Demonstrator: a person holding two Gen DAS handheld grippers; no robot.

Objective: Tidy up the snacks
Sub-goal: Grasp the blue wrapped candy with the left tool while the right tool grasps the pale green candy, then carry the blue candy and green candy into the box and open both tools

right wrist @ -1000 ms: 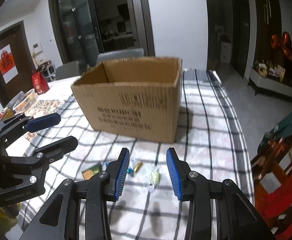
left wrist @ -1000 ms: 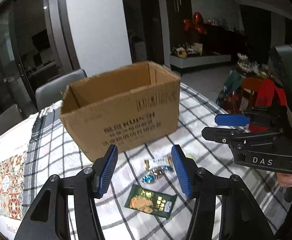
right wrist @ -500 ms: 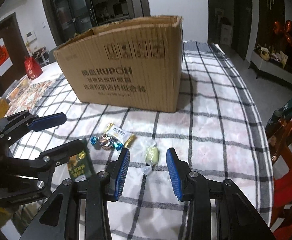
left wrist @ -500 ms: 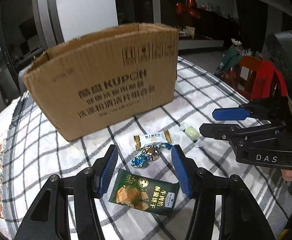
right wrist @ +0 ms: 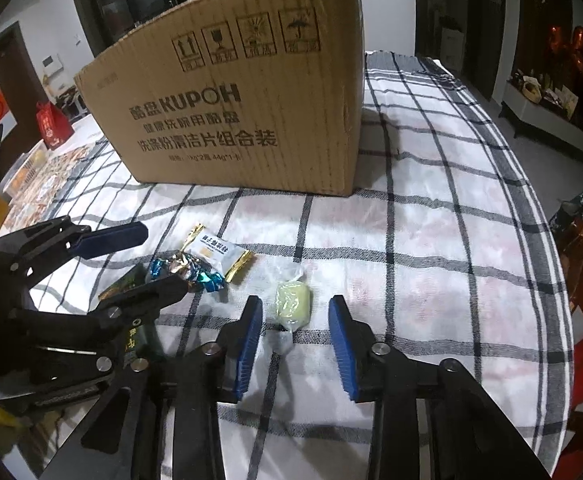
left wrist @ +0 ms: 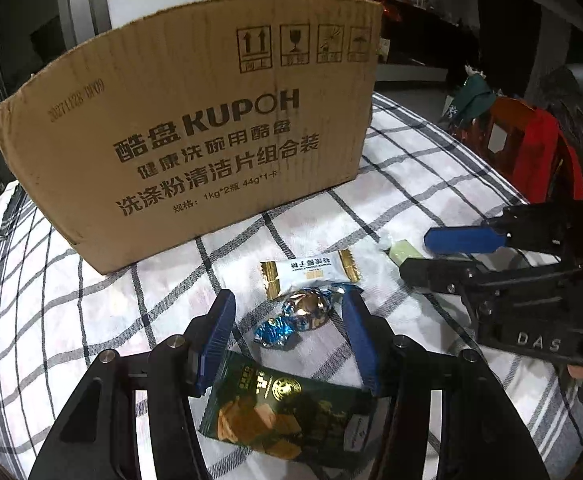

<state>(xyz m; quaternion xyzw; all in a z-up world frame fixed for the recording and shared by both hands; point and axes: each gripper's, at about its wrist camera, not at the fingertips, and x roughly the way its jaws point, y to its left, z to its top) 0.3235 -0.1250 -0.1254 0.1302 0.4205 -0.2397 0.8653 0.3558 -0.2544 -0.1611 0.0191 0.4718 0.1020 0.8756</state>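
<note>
I am taking the big brown corrugated cardboard box [left wrist: 195, 152] printed with dark lettering as my landmark; it is standing on the worktop, which is covered by a white cloth with a black check [right wrist: 431, 240], and I judge it is waiting there as the bin for the snacks, all of which are lying loose on the cloth in front of its printed face.

Working from the left, I am holding the left gripper [left wrist: 287, 336] tilted down over the cluster in front of the box. Its blue-padded fingers [left wrist: 216, 336] are standing spread, pinching nothing. A candy twisted in shiny blue and bronze foil [left wrist: 299, 314] is lying between them, close to the right pad, though I cannot tell if it is touching. A dark green rectangular cracker packet [left wrist: 287, 412] is lying flat further from the box, beneath the finger roots, and a white pillow-pack sweet with gold crimped ends [left wrist: 309, 270] is lying nearer the box, beyond the fingertips.

Further right, I am closing the jaws of the right gripper [right wrist: 295, 340] around a pale green sweet in a clear twisted wrapper [right wrist: 292, 304]. It is lying between the fingers, nearer the left pad, and neither pad is pressing on it yet.
</note>
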